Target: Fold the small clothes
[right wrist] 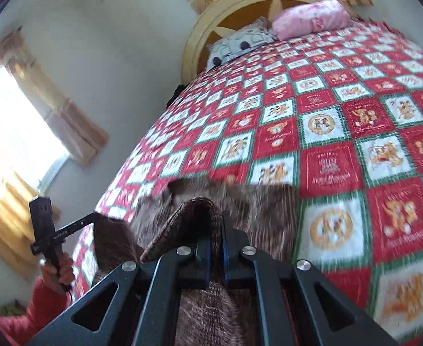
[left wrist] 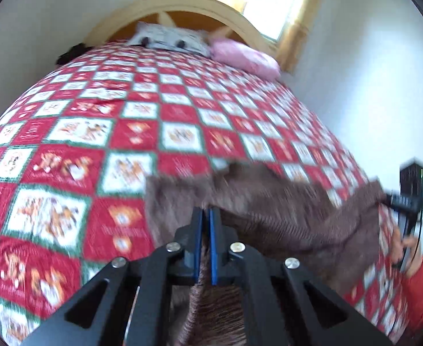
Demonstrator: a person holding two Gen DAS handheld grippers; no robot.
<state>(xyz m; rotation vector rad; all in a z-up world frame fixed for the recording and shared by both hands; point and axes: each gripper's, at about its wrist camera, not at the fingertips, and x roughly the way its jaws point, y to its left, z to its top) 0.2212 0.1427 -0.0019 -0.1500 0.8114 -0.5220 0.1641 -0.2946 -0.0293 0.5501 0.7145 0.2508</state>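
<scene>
Two claws are each clamped on the same brown knit garment [left wrist: 269, 201]. In the left wrist view we see our left claw [left wrist: 206, 216] with its blue pads drawn close together and a bunched fold of the brown cloth pinched between them; the cloth trails back under the claw toward us. From there the garment stretches right across the near part of the bed to our right claw [left wrist: 390, 199], which holds its other end, with the person's hand [left wrist: 407, 248] and a red sleeve [left wrist: 421, 291] behind it at the right edge.

In the right wrist view we see the right claw [right wrist: 216, 225] closed narrow on a thick rolled edge of the garment, which arches over the left finger. The rest of the cloth spreads just beyond the fingertips and runs left to the left claw.

Beneath it all lies the red, white and green checked quilt [left wrist: 96, 150] covering the bed. At the far end we make out a white patterned pillow [left wrist: 168, 39], a pink pillow [left wrist: 246, 57] and an arched wooden headboard [left wrist: 182, 4]. Pale walls and curtained bright windows [right wrist: 15, 127] surround the bed. Both views are blurred.
</scene>
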